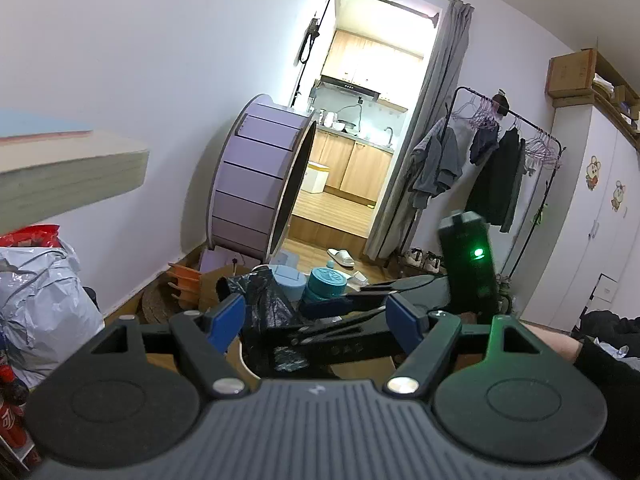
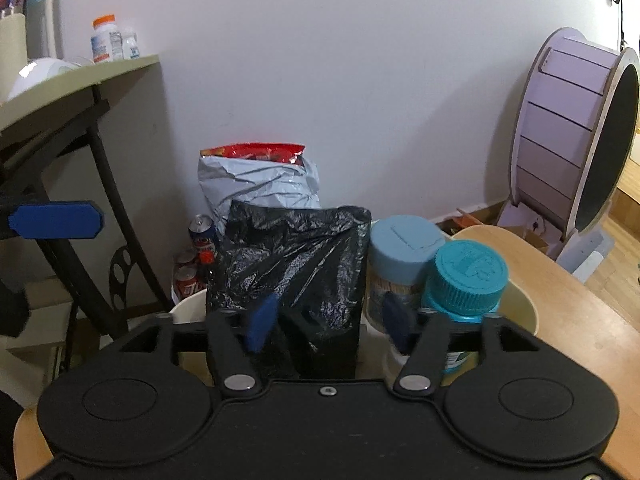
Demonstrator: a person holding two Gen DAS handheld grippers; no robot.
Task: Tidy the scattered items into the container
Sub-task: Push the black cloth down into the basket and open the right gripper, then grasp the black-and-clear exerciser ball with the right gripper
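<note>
A cream round container (image 2: 520, 312) stands on a wooden table (image 2: 576, 320). In it are a black plastic-wrapped packet (image 2: 296, 264), a jar with a pale blue lid (image 2: 404, 240) and a teal-capped bottle (image 2: 464, 276). My right gripper (image 2: 328, 324) is open just above the container, its blue pads (image 2: 262, 322) astride the packet's lower part without clamping it. My left gripper (image 1: 316, 320) is open; in its view the black packet (image 1: 268, 300), the teal bottle (image 1: 326, 282) and the right gripper's body (image 1: 468, 264) lie ahead.
A purple wheel (image 2: 576, 132) stands against the wall at right. A grey bag with a red packet (image 2: 260, 180) and cola cans (image 2: 200, 240) sit on the floor behind. A desk (image 2: 60, 84) stands left. A clothes rack (image 1: 496, 160) and a kitchen doorway (image 1: 360, 140) show in the left wrist view.
</note>
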